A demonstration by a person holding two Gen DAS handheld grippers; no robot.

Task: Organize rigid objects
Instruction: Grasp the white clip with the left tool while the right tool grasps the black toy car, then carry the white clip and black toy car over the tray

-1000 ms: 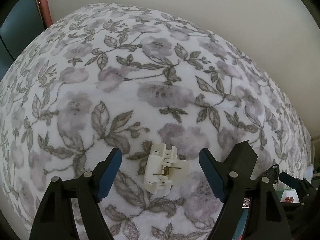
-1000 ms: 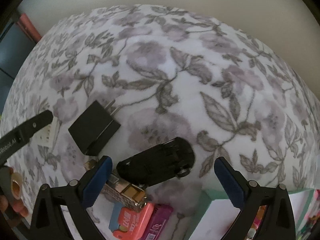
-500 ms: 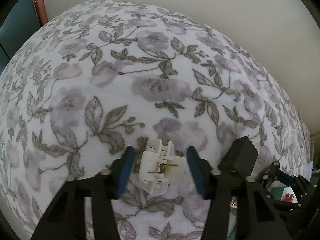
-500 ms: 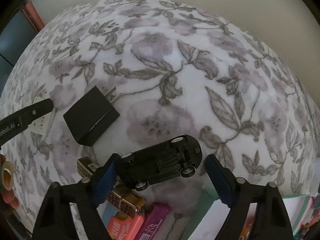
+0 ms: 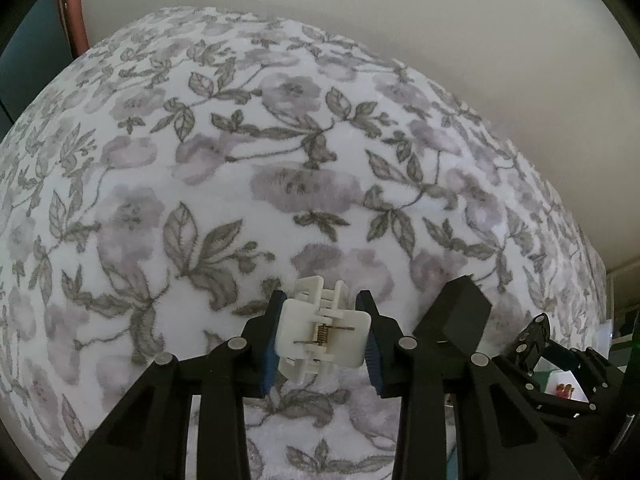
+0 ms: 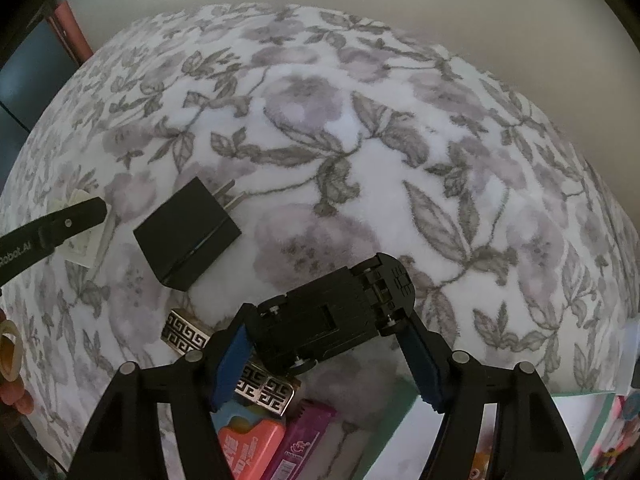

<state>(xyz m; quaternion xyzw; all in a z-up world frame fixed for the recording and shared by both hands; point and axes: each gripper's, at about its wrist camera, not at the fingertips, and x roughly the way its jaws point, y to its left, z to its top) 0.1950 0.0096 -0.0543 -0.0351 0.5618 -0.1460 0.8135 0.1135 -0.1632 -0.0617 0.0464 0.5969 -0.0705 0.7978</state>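
Both grippers' fingers have just been closing: the left gripper point(image 5: 322, 338) now pinches the white clip point(image 5: 323, 334), the right gripper point(image 6: 326, 350) narrows around the black toy car point(image 6: 336, 314), so lifting both seems next.

Illumination is soft, diffuse and moderately dim in both views; no glare. Shadows are faint, seen beneath the black toy car point(image 6: 340, 312) and charger point(image 6: 188, 232). Fisheye distortion bulges the floral blanket point(image 5: 280, 160); dark vignetting occupies the corners. Focus is acceptable centrally, softer toward the edges.
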